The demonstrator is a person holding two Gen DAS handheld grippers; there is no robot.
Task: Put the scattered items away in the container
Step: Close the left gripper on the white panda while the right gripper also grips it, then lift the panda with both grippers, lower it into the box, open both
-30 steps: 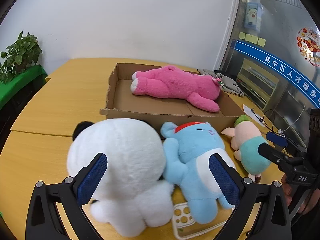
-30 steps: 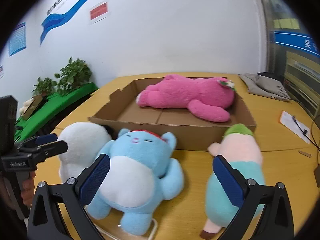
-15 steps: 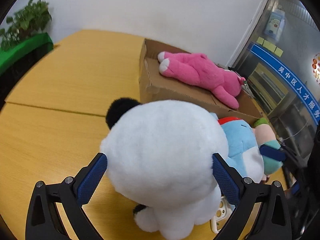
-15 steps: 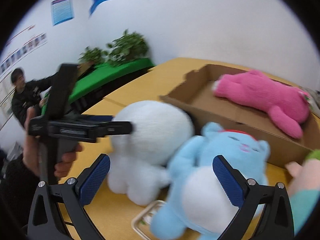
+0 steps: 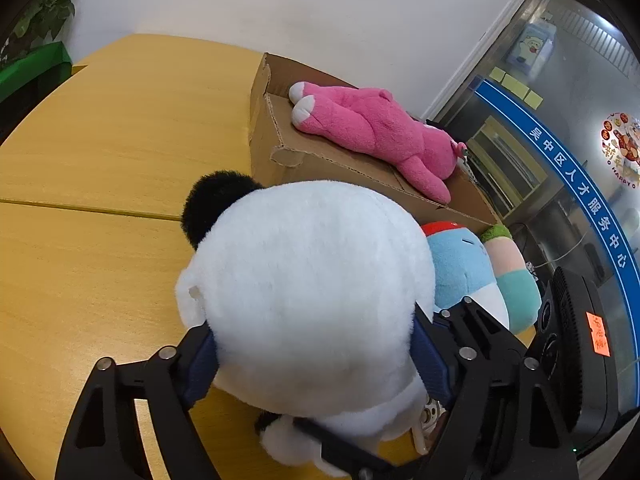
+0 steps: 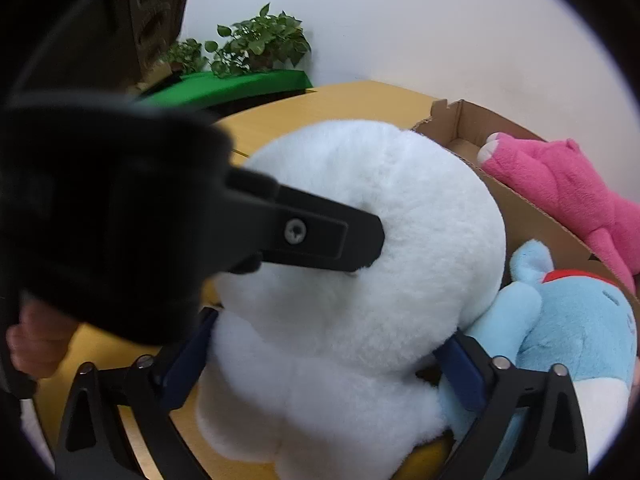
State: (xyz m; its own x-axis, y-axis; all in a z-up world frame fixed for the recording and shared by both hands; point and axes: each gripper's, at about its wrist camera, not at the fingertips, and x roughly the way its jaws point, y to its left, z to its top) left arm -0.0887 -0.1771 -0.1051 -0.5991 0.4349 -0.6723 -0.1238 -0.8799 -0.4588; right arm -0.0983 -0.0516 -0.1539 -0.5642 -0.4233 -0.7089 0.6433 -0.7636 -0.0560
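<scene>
The blue fingers (image 5: 430, 364) of the left gripper (image 5: 316, 364) sit on both sides of the big white fluffy plush toy with a black ear (image 5: 308, 292), and they are closing in on it. The pads touch its fur and squeeze it. The right gripper (image 6: 326, 372) has its blue fingers (image 6: 464, 376) around the same white toy, lower down on its body, and they are closing and pressing into the fur too.

The white toy sits on the yellow wooden table (image 5: 100, 168), right in front of the brown cardboard box (image 5: 320, 160). A pink plush toy (image 5: 372, 128) lies inside the box. A light blue plush toy with a red cap (image 6: 568, 328) lies just in front of the box, touching the white toy. Next to the blue one is a pink and teal plush toy with a green top (image 5: 510, 268). A person's hand (image 6: 36, 340) holds the left gripper's handle. Green leafy plants (image 6: 256, 40) stand far behind the box, by the wall.
</scene>
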